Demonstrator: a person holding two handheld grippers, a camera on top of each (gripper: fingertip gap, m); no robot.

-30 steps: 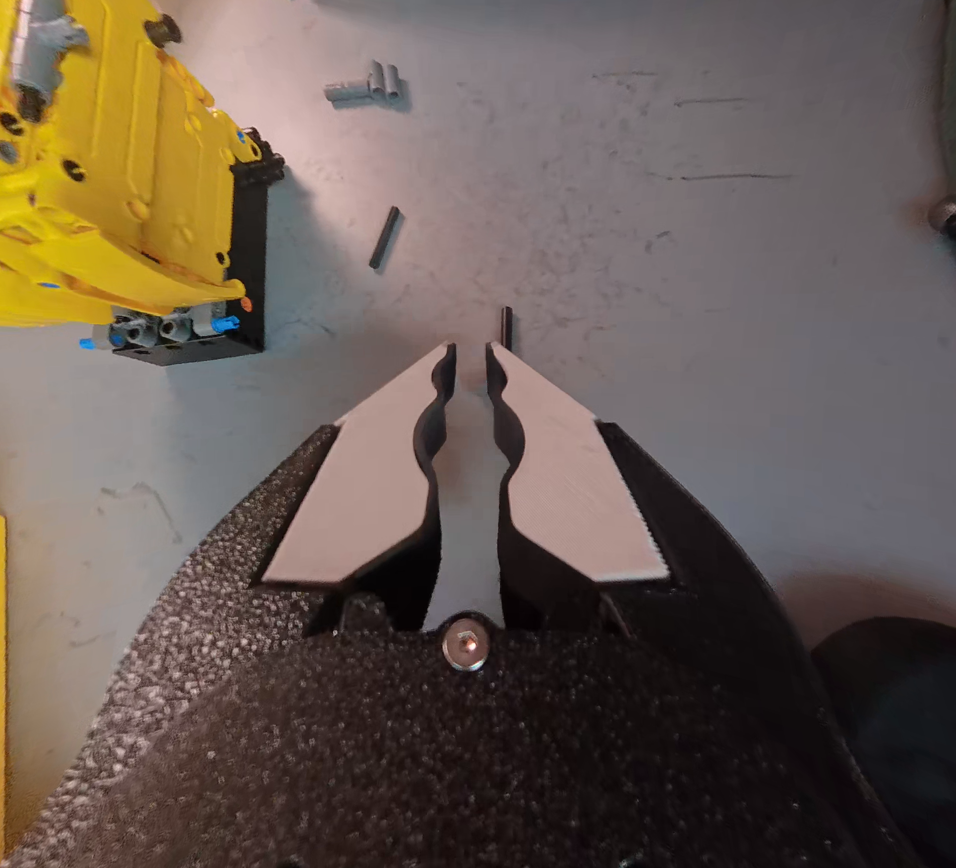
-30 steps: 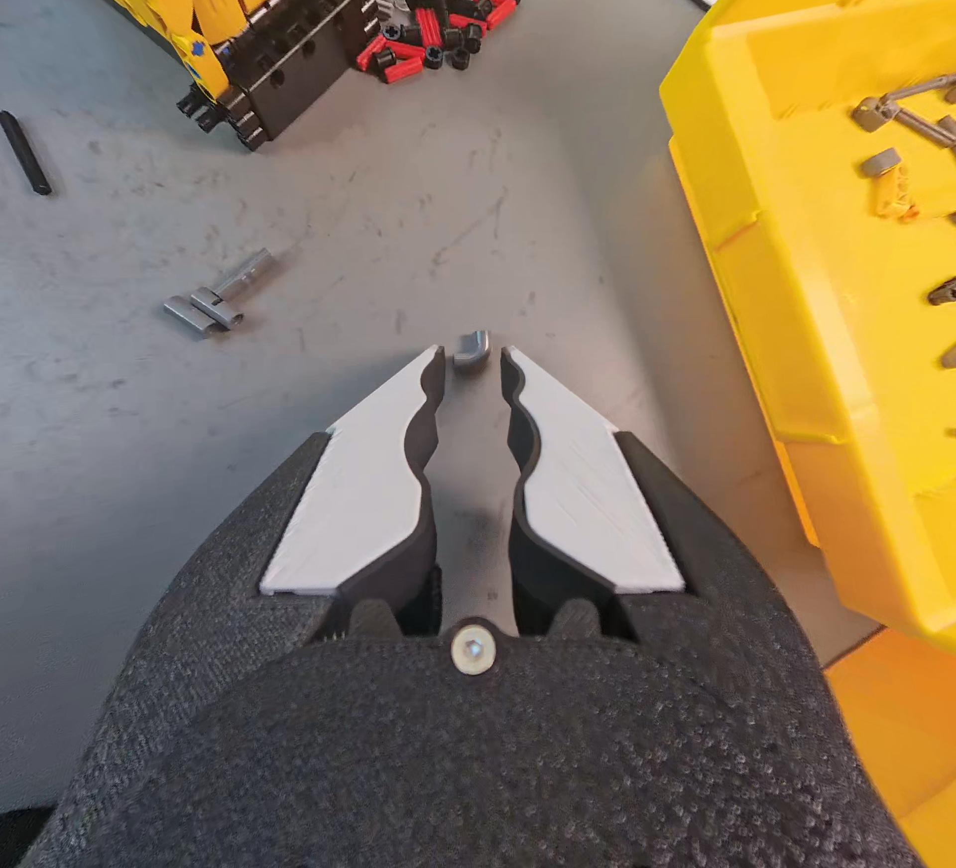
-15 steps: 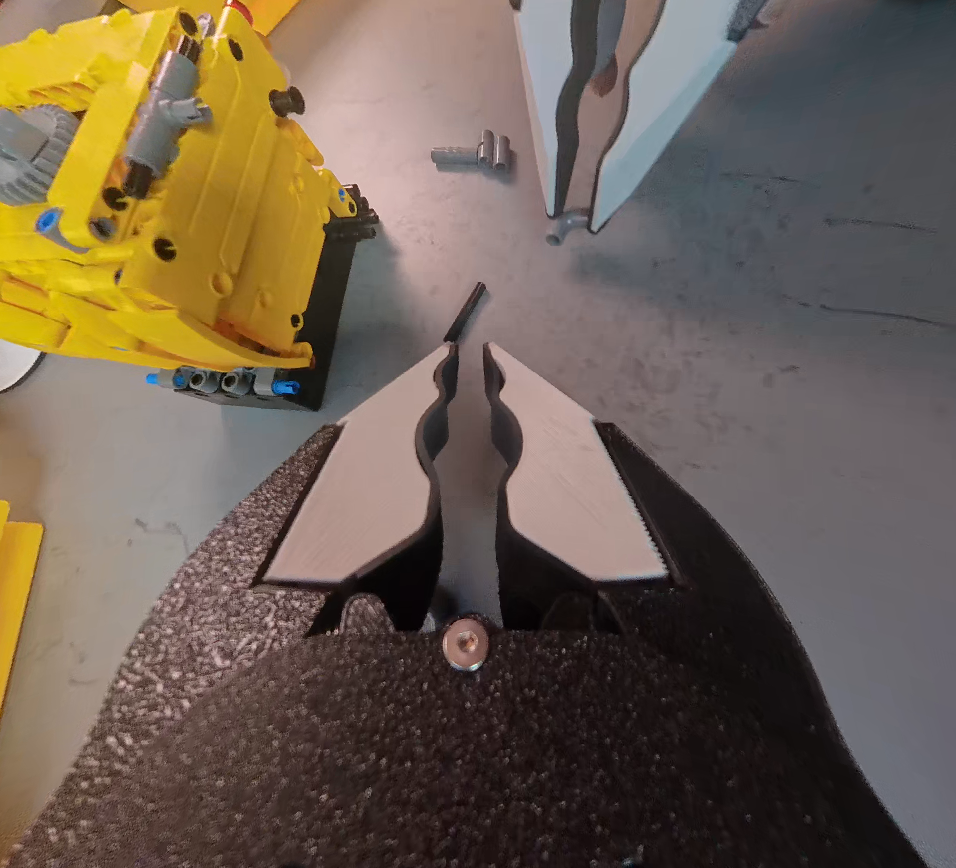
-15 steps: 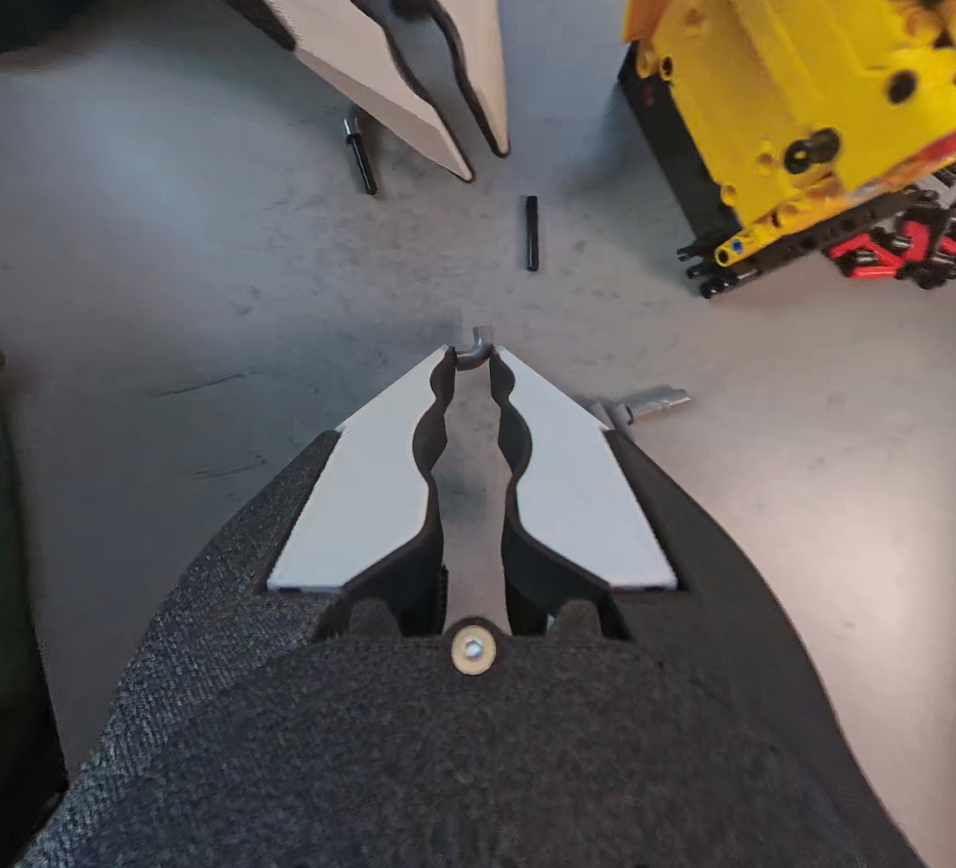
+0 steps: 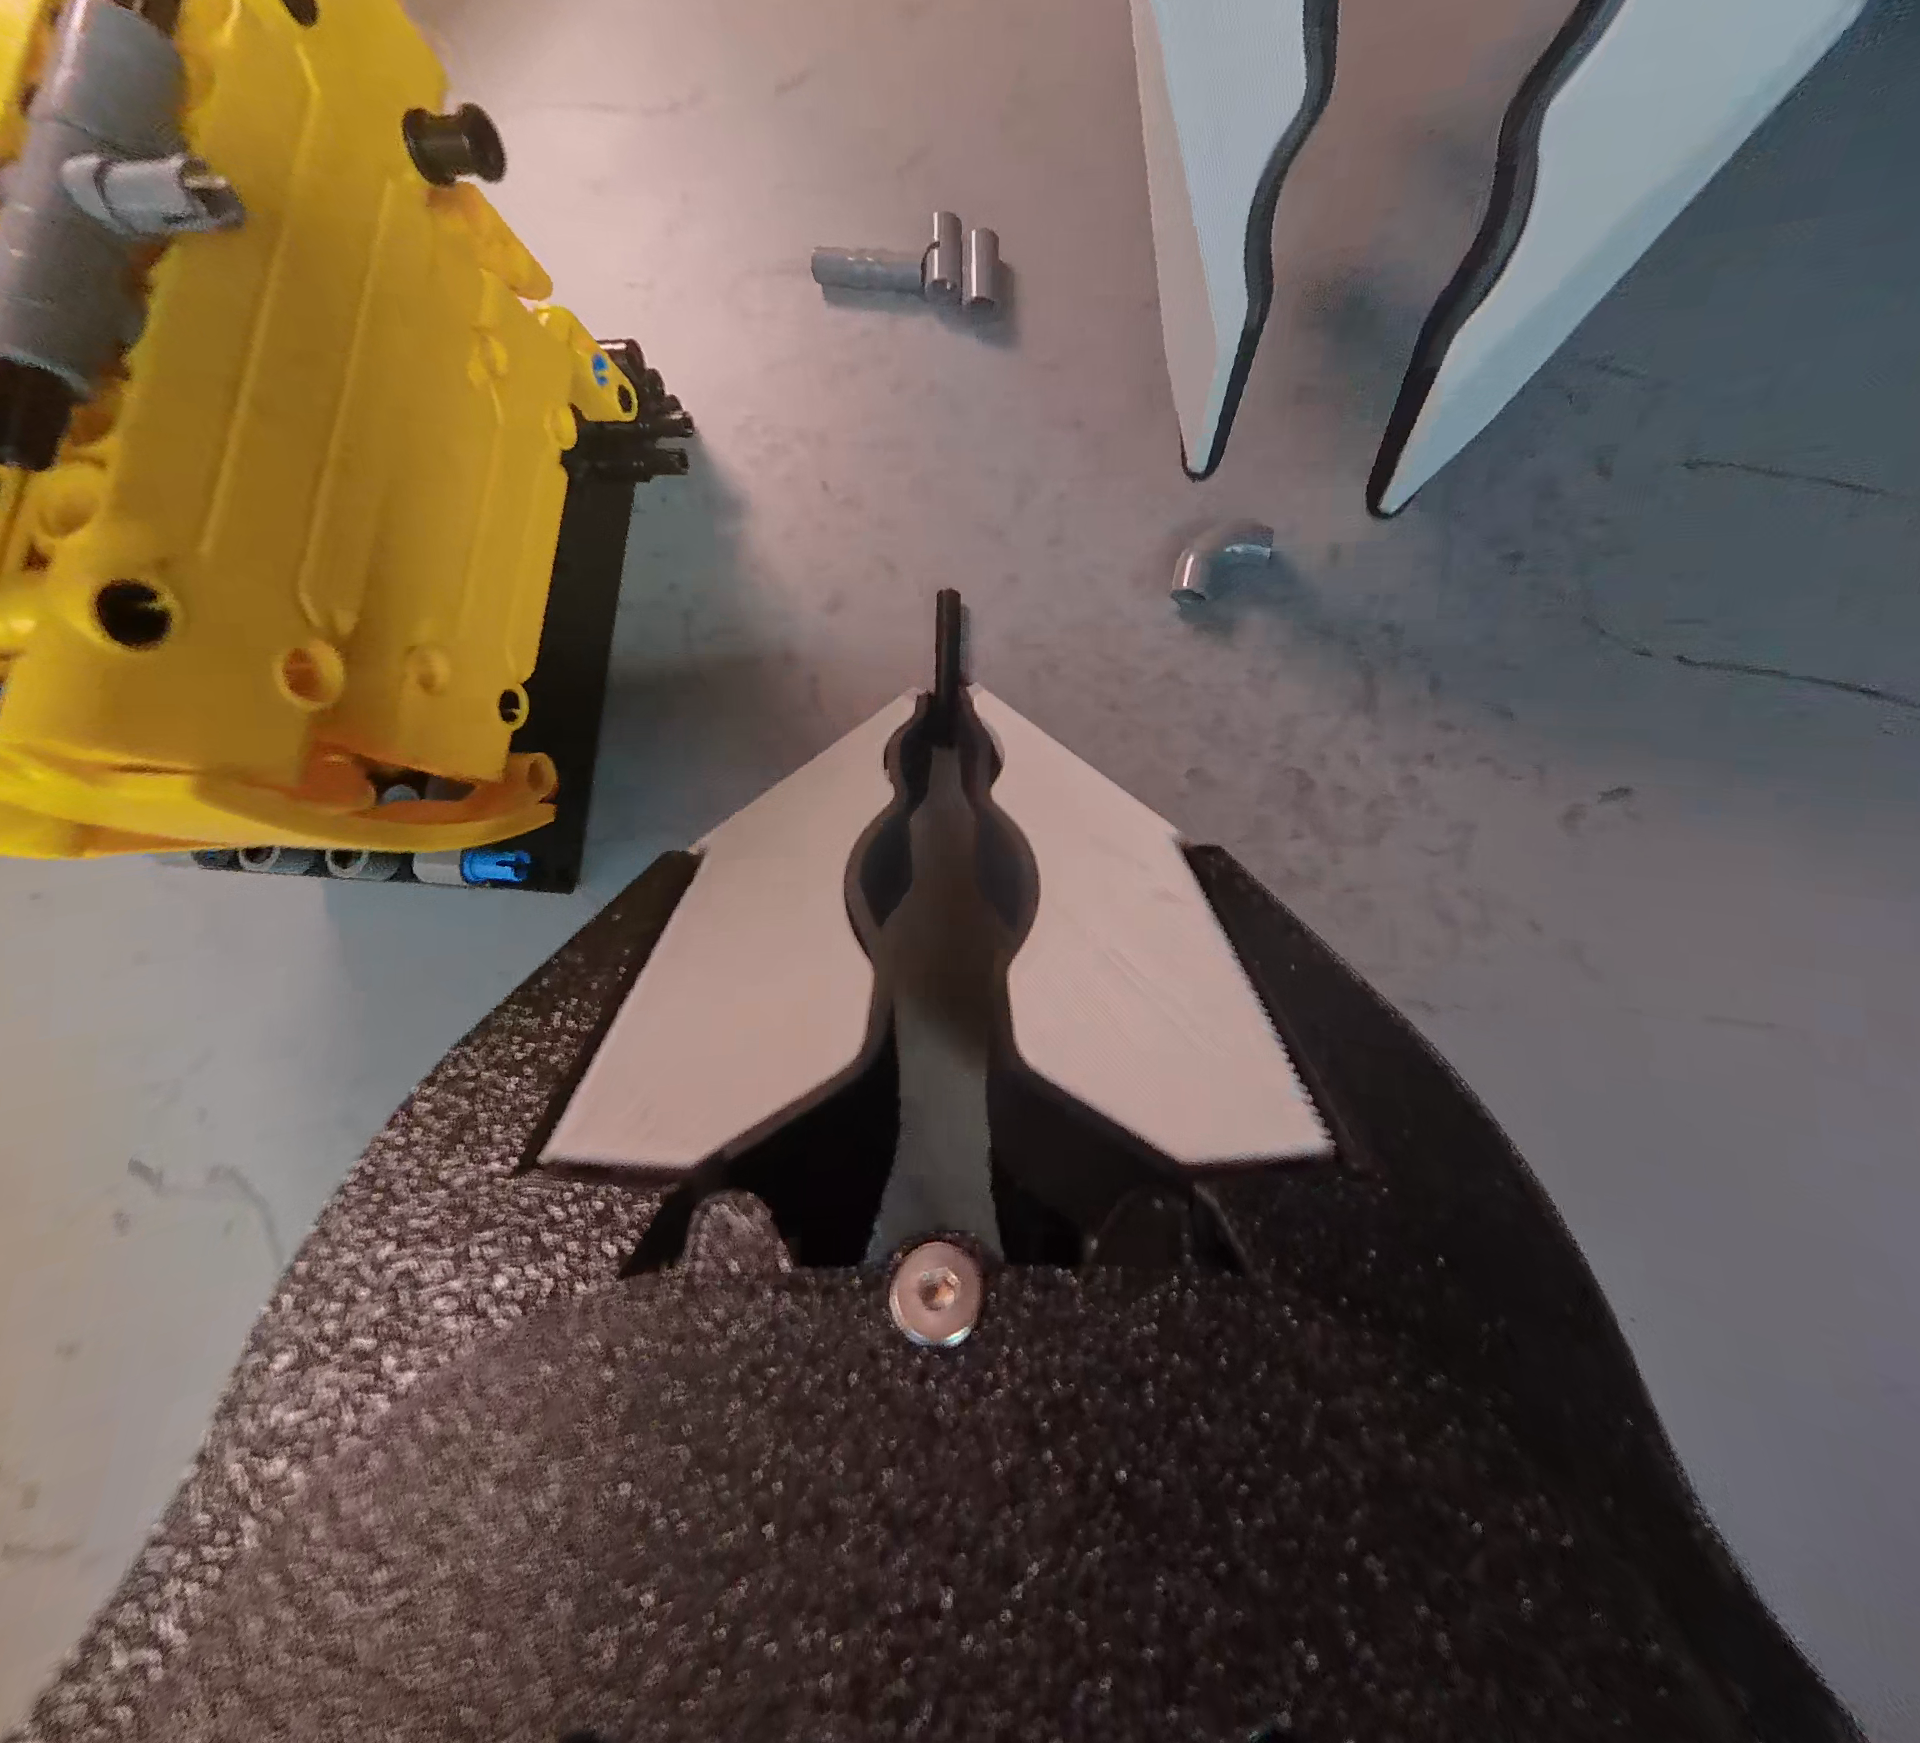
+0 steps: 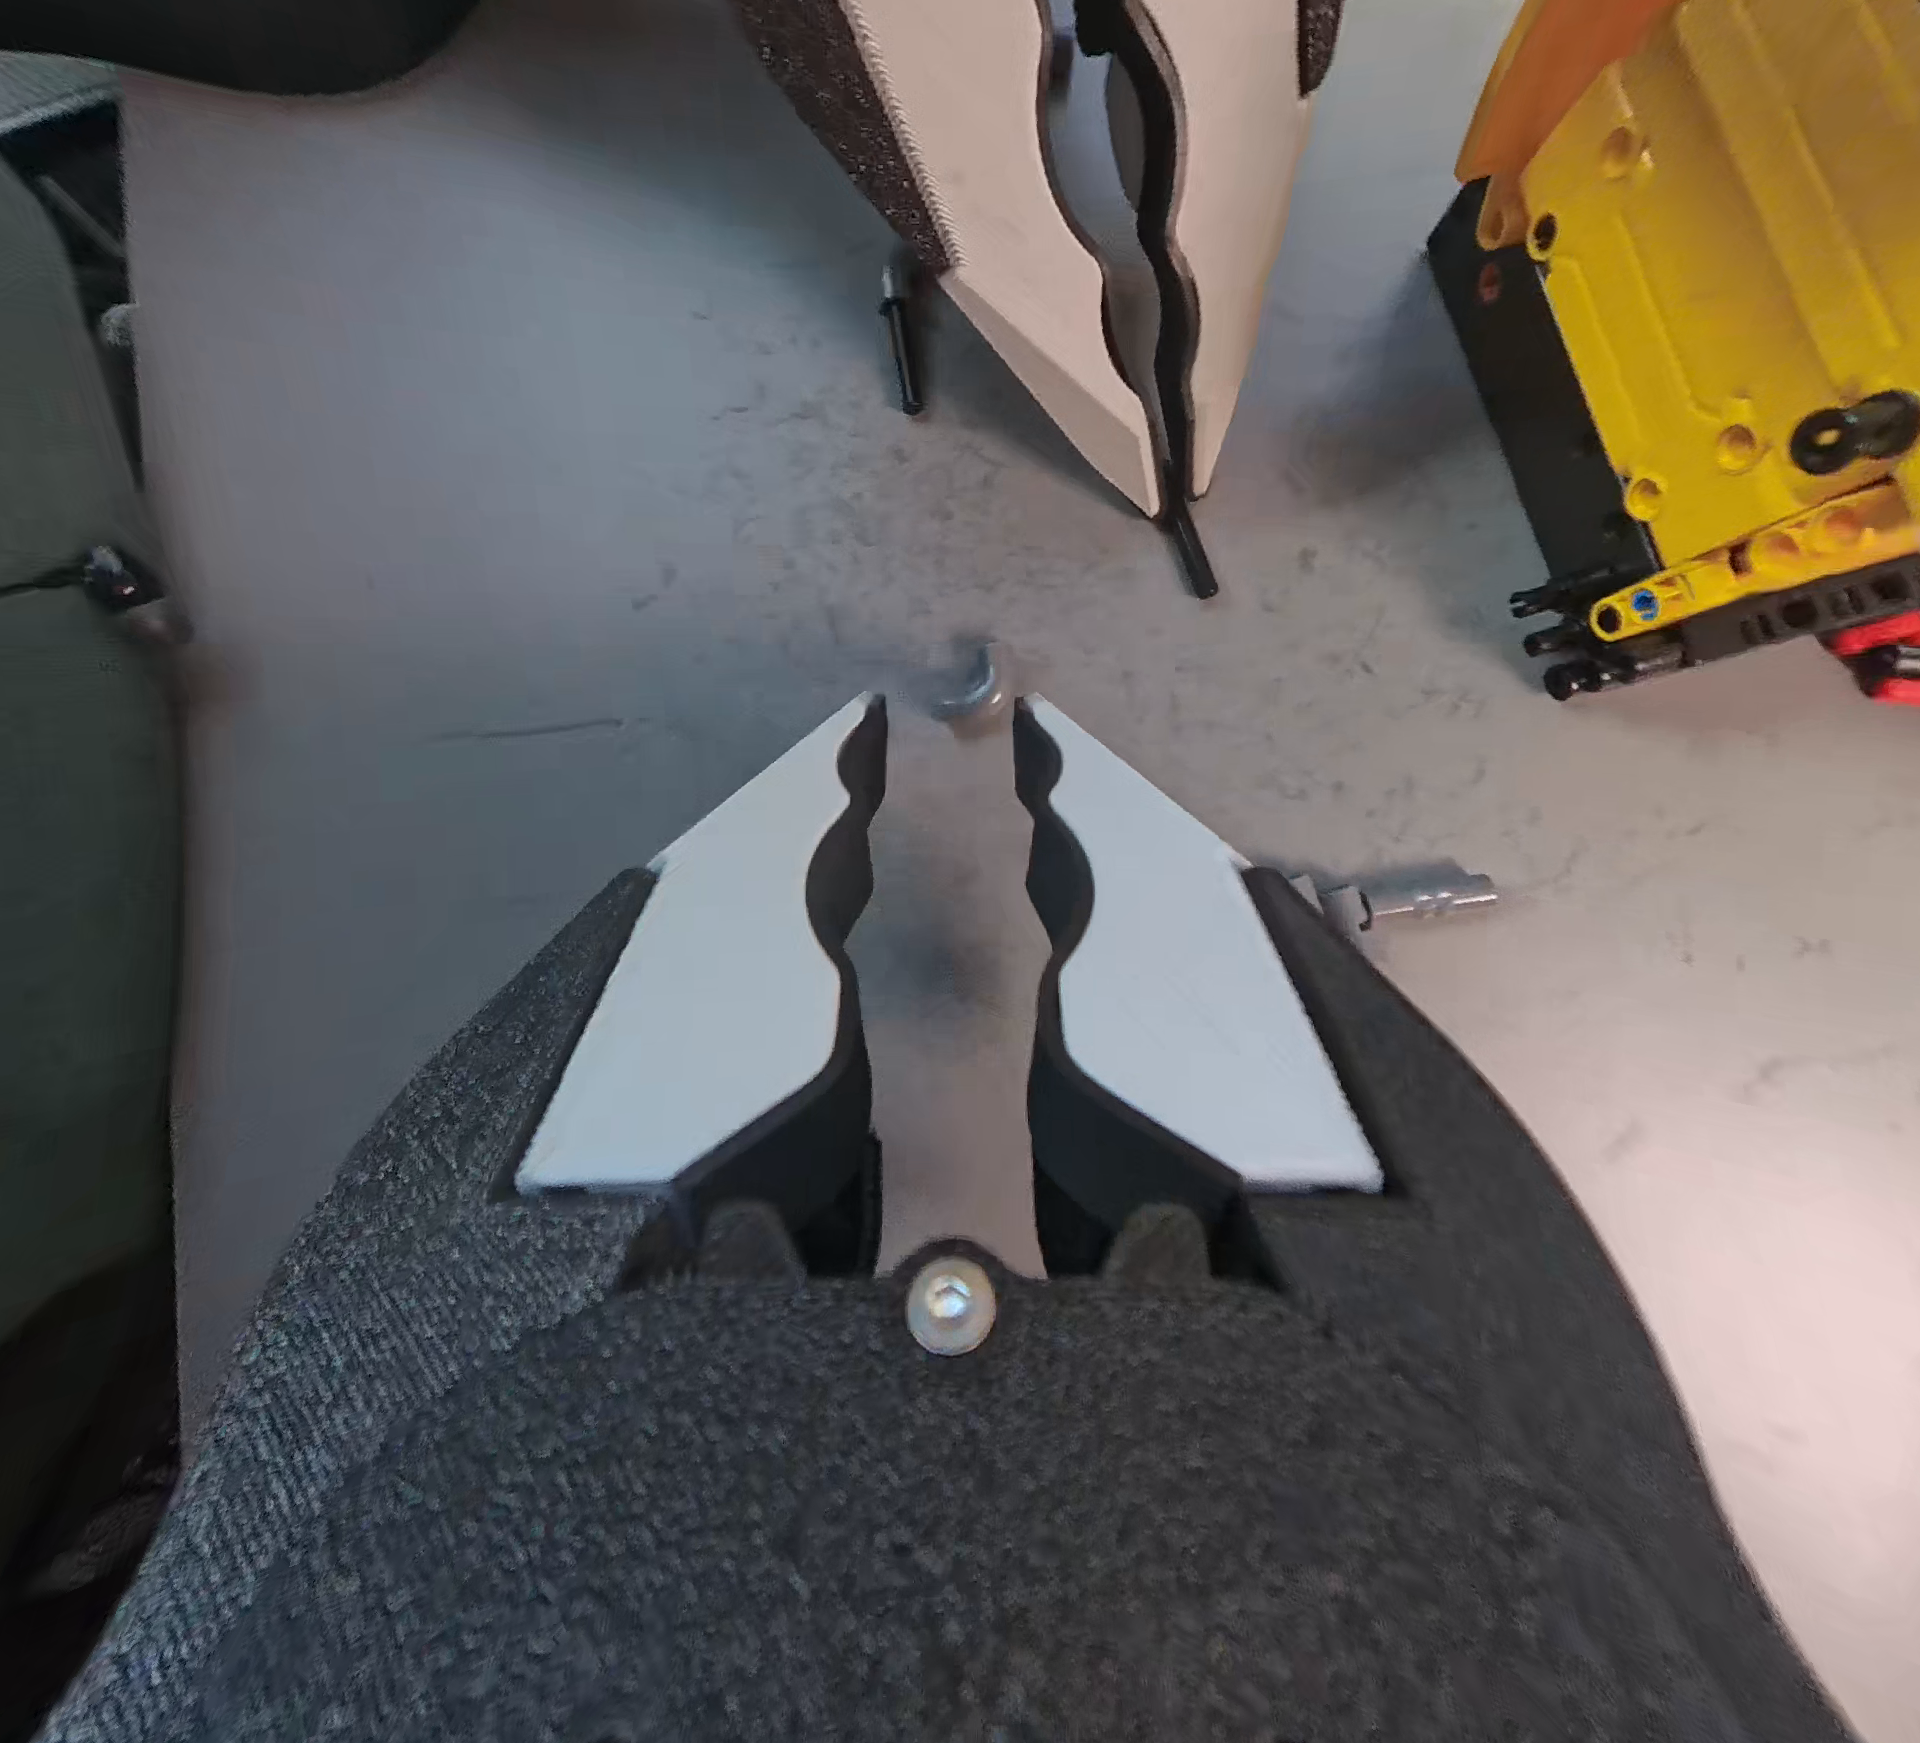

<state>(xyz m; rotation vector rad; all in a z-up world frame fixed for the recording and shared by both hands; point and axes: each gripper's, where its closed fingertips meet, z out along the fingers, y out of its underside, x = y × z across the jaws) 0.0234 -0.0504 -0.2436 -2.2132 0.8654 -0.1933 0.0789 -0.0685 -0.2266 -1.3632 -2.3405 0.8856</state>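
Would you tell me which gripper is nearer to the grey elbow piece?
Right. The right gripper is open with the elbow piece just beyond its tips; the left gripper, shut on a black pin, sits farther off.

On the bench (image 5: 1558,862): two black rods (image 5: 947,654) (image 6: 900,343), one grey elbow (image 5: 1218,559), one grey connector piece (image 5: 914,270), one yellow model (image 5: 291,446), two grippers (image 5: 947,706) (image 6: 949,706).

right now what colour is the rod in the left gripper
Black. The rod sticks out from the left gripper tips, clearest in the left wrist view.
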